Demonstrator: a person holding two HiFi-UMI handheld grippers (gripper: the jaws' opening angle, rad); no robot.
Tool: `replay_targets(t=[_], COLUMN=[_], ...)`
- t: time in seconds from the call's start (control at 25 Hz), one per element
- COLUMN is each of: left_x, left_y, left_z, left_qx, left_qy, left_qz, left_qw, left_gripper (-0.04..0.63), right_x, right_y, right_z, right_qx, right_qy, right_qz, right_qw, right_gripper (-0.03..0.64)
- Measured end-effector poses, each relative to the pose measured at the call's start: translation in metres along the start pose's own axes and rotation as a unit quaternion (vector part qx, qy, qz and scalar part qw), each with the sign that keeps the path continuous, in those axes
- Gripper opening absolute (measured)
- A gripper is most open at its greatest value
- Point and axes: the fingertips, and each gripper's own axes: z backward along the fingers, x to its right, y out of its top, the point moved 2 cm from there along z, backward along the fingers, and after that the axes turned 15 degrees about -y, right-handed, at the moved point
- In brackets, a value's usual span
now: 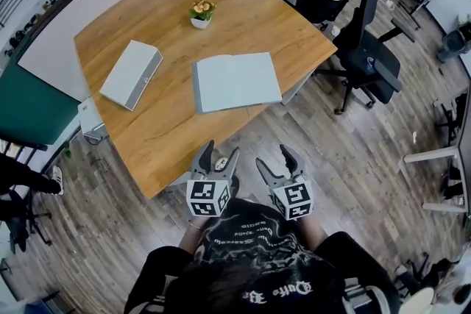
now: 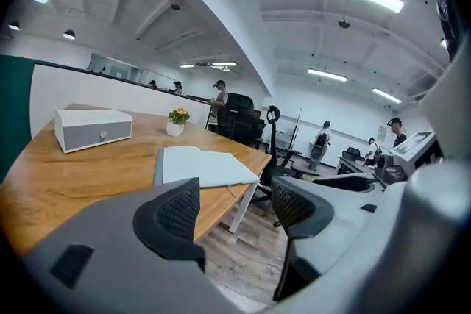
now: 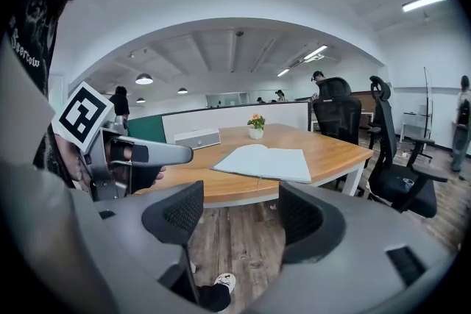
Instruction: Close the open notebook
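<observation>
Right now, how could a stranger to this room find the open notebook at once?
Look at the big wooden table. On its right half, close to the near edge, lies the notebook. It alone is flat with pale open pages; the box to its left is thick, and the flower pot behind it is small.

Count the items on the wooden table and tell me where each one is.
3. A grey-white box lies at the left, a small potted plant stands toward the far side, and the open notebook lies at the near right.
</observation>
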Motion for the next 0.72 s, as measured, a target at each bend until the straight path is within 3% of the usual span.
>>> replay_targets(t=[0.4,0.72], left_x=[-0.082,-0.13], left_y=[0.04,0.051], left_z=[-0.056,-0.072], left_qx=[-0.011,-0.03], left_qy=[-0.016,-0.009], left_qz=[0.006,0.014], left_qw=[0.9998,0.9994], left_gripper=[0.324,0.324], right_x=[-0.001,-0.015], right_y=[0.064,0.076], right_z=[-0.099,-0.146], right_qx=[0.022,0.011], right_qy=[-0.012,-0.014], right_qz=[0.011,0.015], right_qw=[1.0,1.0], right_gripper=[0.301,0.305])
